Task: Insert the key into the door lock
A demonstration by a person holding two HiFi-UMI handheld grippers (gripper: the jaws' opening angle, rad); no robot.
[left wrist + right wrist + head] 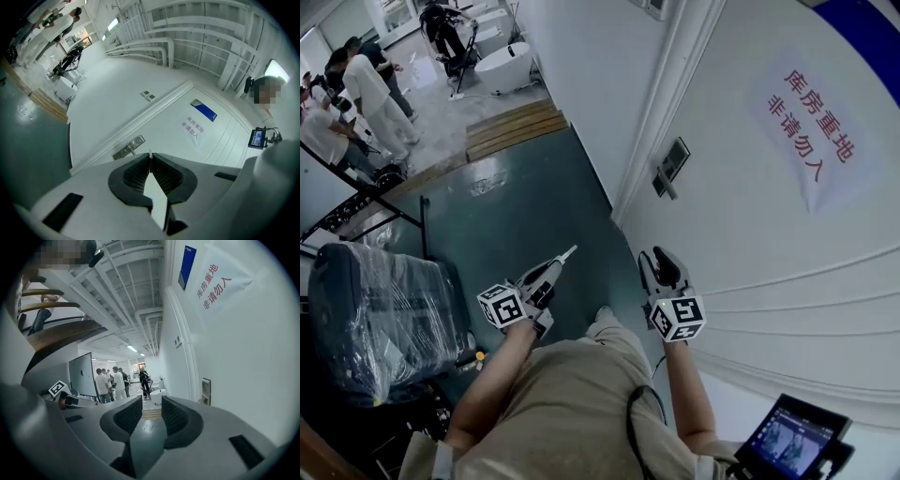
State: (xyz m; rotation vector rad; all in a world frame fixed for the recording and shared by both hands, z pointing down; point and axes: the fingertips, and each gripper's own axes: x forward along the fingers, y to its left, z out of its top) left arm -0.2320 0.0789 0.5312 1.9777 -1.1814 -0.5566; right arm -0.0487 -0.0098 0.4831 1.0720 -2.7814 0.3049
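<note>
The left gripper [150,157] pinches the thin key [150,153], and the right gripper [146,414] is open and empty, so point the key straight at the door lock [129,147] ahead and go slow.

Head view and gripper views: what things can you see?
door: one, white, right side
sign: one, white with red writing, on the door
plate: one, blue, above the sign
lock: one, grey, door's edge
planks: few, brown, floor by the wall
bathtub: one, white, far end
people: several, mostly white tops, top left
screen: one, black, bottom right
key: one, pale, tip between left gripper's jaws
left gripper: one, grey, shut on key
right gripper: one, grey, open, empty
</note>
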